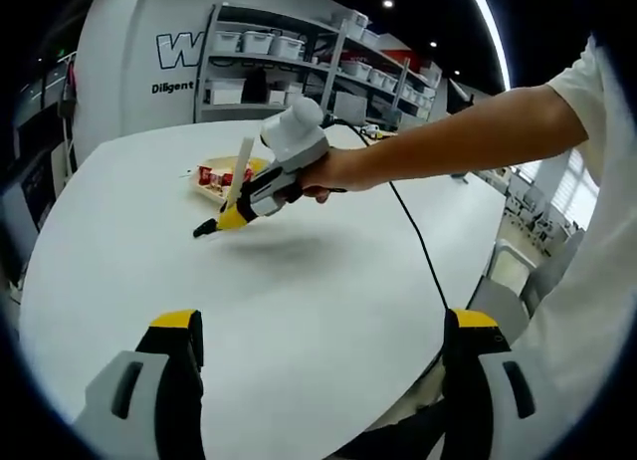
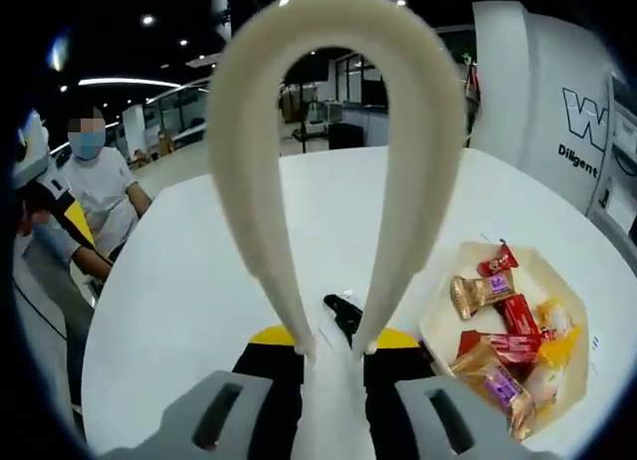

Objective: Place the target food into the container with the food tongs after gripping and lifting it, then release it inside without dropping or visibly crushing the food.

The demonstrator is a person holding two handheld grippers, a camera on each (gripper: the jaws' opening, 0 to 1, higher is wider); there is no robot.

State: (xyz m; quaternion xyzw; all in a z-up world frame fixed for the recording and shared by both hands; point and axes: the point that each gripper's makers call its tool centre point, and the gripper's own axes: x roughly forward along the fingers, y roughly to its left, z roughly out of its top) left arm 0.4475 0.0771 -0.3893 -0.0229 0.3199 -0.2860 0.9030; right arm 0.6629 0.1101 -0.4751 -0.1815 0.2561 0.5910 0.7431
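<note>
The right gripper (image 2: 330, 343) clamps the cream food tongs (image 2: 328, 131), whose loop rises toward twelve o'clock. The tray (image 2: 438, 326) of wrapped snacks (image 2: 503, 345) lies at four o'clock on the white table (image 2: 189, 281). The left gripper (image 1: 323, 336) is spread wide, holding nothing.

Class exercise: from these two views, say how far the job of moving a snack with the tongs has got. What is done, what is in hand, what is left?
Done: the right gripper is shut on the cream food tongs.

In hand: the tongs hang above the white table, beside the tray of wrapped snacks, their arms apart and nothing between them.

Left: gripping a snack, lifting it, releasing it in the container. The left gripper is open and idle.
</note>
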